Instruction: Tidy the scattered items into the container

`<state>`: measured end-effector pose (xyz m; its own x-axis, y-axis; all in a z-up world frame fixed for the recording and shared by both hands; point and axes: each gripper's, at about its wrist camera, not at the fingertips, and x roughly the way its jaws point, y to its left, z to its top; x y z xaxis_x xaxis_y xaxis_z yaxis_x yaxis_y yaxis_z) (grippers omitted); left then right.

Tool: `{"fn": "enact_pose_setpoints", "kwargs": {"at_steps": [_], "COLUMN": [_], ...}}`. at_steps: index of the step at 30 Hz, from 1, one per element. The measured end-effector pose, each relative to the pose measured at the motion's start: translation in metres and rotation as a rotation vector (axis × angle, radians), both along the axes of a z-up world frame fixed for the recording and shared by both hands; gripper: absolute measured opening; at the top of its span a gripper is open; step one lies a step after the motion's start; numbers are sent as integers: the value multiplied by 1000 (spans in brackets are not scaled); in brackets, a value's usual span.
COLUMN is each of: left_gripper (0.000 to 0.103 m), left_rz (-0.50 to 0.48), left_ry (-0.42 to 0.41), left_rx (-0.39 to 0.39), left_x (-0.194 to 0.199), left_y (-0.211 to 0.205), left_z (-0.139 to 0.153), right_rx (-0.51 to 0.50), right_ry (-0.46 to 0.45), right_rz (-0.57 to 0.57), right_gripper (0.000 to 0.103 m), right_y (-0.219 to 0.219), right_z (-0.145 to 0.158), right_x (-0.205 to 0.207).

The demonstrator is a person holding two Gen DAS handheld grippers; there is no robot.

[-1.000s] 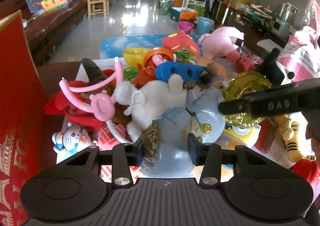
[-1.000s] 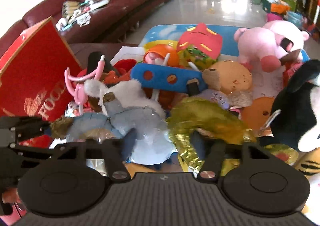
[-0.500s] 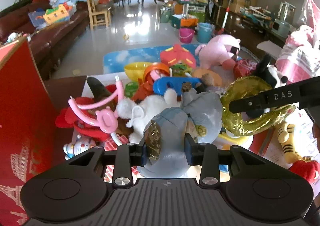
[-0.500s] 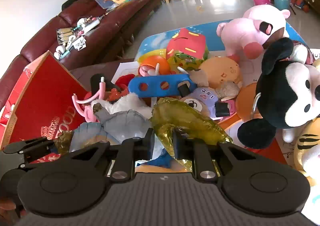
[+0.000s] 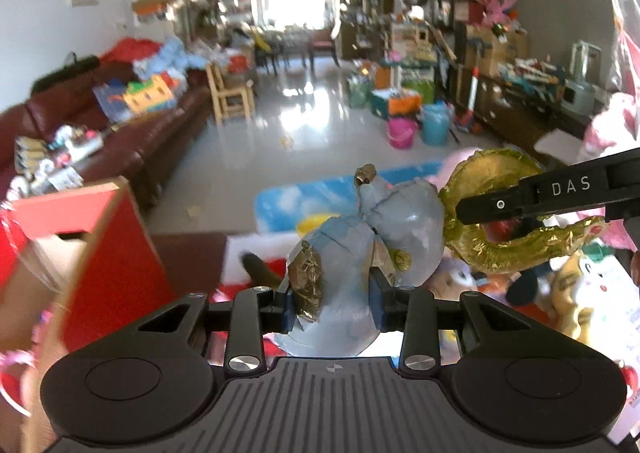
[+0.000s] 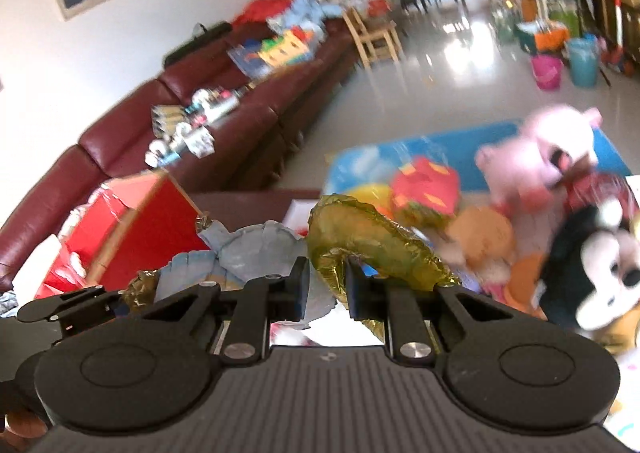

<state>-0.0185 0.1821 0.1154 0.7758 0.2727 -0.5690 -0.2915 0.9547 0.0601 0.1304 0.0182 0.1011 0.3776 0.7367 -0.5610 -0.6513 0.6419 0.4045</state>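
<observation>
Left gripper (image 5: 333, 303) was clamped on blue foil balloon (image 5: 384, 229), right gripper (image 6: 326, 287) on gold foil balloon (image 6: 360, 241); red box (image 5: 116, 253) lay lower left, nearer the left gripper.

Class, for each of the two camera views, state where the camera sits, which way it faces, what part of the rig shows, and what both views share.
Left wrist: sits behind the left claw, facing down the living room; its fingers clamp a crumpled pale-blue foil balloon; the right claw's arm crosses at right.
Right wrist: sits behind the right claw, facing the dark-red sofa and toy pile; it pinches a gold foil ring balloon.
Shared: both balloons and the red cardboard box.
</observation>
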Motion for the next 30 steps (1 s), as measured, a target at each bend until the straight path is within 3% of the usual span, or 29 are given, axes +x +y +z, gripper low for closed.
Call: {"fn": "enact_pose_setpoints", "kwargs": {"at_steps": [11,17,22,26,29,30], "left_gripper": [31,27,27,28,28,28], "left_rz": [113,130,28,-132,-238,-263], "left_ry": [-114,-108,-69,22,88,108], "left_rx": [63,78,57,48,16,11], "left_x": [-51,-74,-75,-61,-43,-38], "left_y": [54,73,63,36,18,15], "left_z": [60,61,40,8,-15,-23], "right_rx": [107,100,88,18,-57,-94], "right_ry": [-100,-172,-163,-147,-105,-108], "right_rz": [129,227,241,176,148,151], "right_gripper": [17,9,9,12,24,36], "right_y": [70,123,125,97,76,72], "right_z": [54,69,68,54,34,26], "right_x": [-35,-57,-62,-44,-26,-23]}}
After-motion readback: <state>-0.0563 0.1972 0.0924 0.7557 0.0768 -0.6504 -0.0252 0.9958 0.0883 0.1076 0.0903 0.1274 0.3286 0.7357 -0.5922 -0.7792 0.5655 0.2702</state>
